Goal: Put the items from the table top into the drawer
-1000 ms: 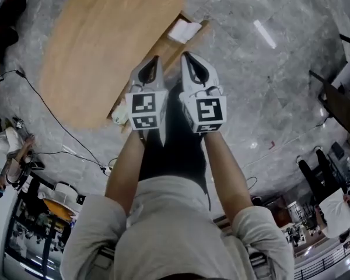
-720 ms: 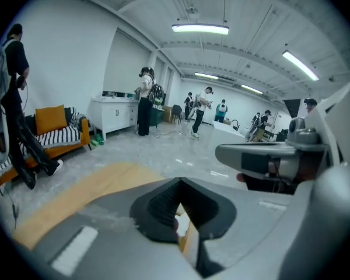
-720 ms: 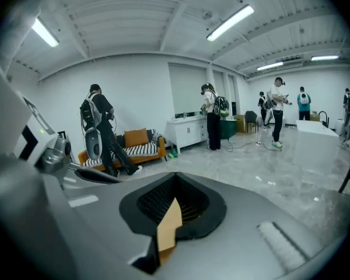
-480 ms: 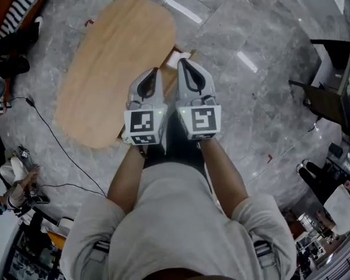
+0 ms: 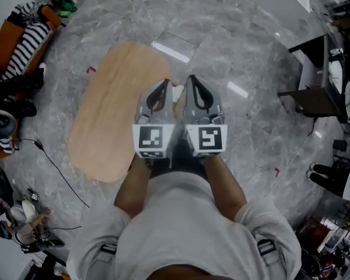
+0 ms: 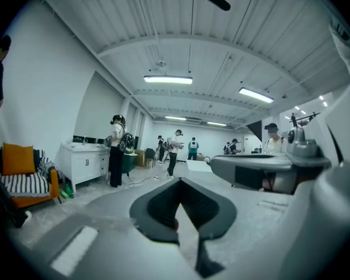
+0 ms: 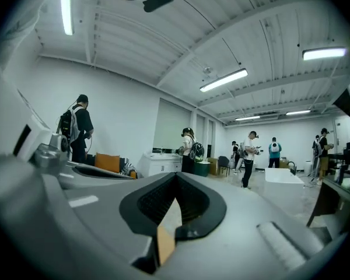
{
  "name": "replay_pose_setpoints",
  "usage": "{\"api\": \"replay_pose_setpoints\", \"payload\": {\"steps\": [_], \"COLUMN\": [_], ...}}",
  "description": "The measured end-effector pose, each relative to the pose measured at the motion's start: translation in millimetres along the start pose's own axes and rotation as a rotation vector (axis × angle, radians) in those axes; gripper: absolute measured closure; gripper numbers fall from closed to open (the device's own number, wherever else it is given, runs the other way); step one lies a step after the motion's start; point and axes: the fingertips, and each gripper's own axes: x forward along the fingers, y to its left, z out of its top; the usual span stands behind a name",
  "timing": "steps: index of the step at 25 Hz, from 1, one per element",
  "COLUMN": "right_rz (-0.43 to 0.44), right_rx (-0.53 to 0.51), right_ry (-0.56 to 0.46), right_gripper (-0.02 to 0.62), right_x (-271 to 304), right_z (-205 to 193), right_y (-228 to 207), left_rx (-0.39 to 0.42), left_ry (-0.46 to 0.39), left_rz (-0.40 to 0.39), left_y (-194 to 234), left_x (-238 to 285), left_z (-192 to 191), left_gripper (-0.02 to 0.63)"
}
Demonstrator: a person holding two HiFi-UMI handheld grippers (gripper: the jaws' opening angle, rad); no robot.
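Observation:
In the head view the oval wooden table top (image 5: 114, 112) lies far below on the grey marble floor. My left gripper (image 5: 162, 87) and right gripper (image 5: 193, 81) are held side by side, raised close to the camera and covering the table's right edge. Both are shut with nothing between the jaws. A white sliver (image 5: 176, 91) of the drawer area shows between them; the drawer itself is hidden. The left gripper view has the left gripper (image 6: 178, 183) and the right gripper view the right gripper (image 7: 175, 178), both shut and pointing level across the room.
An orange seat with a striped cushion (image 5: 24, 39) stands at the left, and a black cable (image 5: 53, 165) runs over the floor. A dark desk (image 5: 316, 98) is at the right. Several people (image 6: 118, 150) stand near a white cabinet (image 6: 86, 163).
The head view has pulled up and away: the table looks smaller and lower, and more of the room shows. Both grippers stay shut, together, with the drawer now behind them.

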Motion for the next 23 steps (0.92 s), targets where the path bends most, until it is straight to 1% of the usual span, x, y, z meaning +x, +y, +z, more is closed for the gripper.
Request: {"api": "replay_pose_setpoints", "payload": {"steps": [3, 6, 9, 12, 17, 23], "right_rz": [-0.051, -0.084, -0.116, -0.145, -0.168, -0.189], "right_rx": [-0.015, -0.047, -0.062, -0.077, -0.087, -0.078], "right_ry": [-0.036, -0.072, -0.087, -0.095, -0.102, -0.097], "right_gripper": [0.589, 0.589, 0.589, 0.589, 0.589, 0.589], "right_x": [-14.8, -29.8, -41.8, -49.2, -62.2, -67.4], "right_z": [23.6, 45.0, 57.5, 63.8, 71.3, 67.9], "right_y": [-13.3, -17.6, -23.4, -28.2, -33.6, -37.7], "left_rx": [0.025, 0.045, 0.049, 0.048, 0.053, 0.043], "left_ry": [-0.042, -0.071, -0.105, -0.129, -0.144, -0.139], "left_rz": [-0.05, -0.1, -0.147, -0.184, -0.21, -0.225], "left_y": [-17.4, -34.1, -50.7, -62.0, -75.1, -78.5], "left_x": [3.9, 0.9, -1.2, -1.8, -6.0, -4.0], "left_z": [22.6, 41.3, 57.0, 64.3, 71.9, 71.6], "left_gripper": [0.586, 0.586, 0.586, 0.586, 0.586, 0.586]}}
